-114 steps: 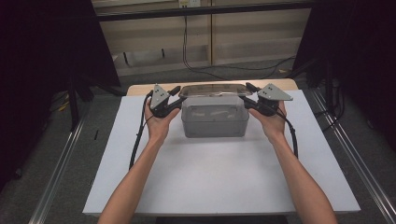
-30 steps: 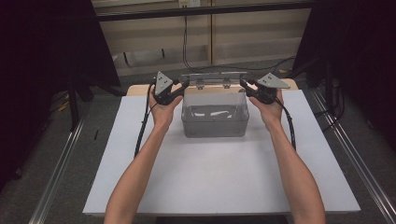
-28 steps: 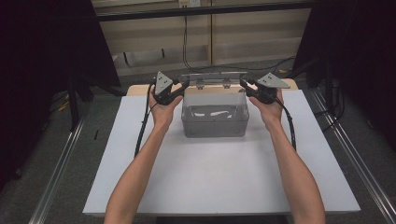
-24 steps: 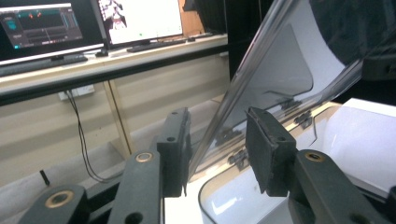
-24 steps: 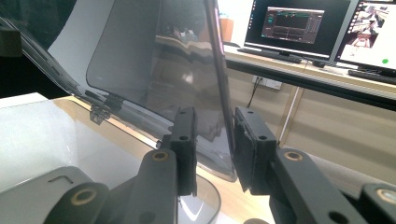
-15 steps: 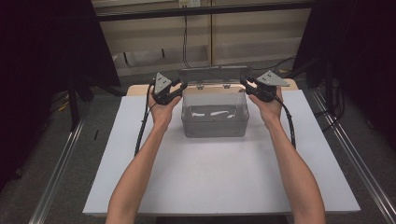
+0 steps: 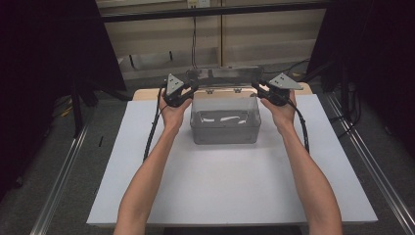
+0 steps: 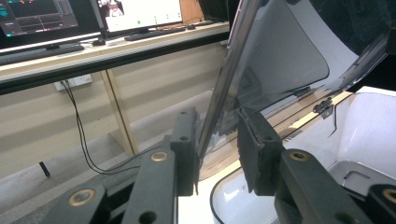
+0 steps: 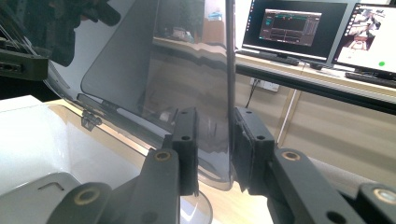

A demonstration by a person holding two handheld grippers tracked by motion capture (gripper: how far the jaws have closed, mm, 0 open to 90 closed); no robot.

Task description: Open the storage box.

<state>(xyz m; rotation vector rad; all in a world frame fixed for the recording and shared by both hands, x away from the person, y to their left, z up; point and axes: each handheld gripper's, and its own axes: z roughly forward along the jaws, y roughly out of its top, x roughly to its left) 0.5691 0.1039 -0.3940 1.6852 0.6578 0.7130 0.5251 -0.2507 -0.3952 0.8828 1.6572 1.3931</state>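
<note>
Clear box (image 7: 225,126): far middle of table (image 7: 230,196), contents indistinct. Lid (image 7: 222,77) raised upright. Left tongs (image 8: 215,149), right tongs (image 9: 214,145): jaws apart, straddling lid's side edges; contact unclear.

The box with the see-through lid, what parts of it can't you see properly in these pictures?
- What lies inside the box: high view, pale shapes too small and blurred through the frosted wall.
- Lid top edge: left gripper view, cut off by the frame.
- Whether the jaws pinch the lid: both gripper views show gaps; cannot tell.
</note>
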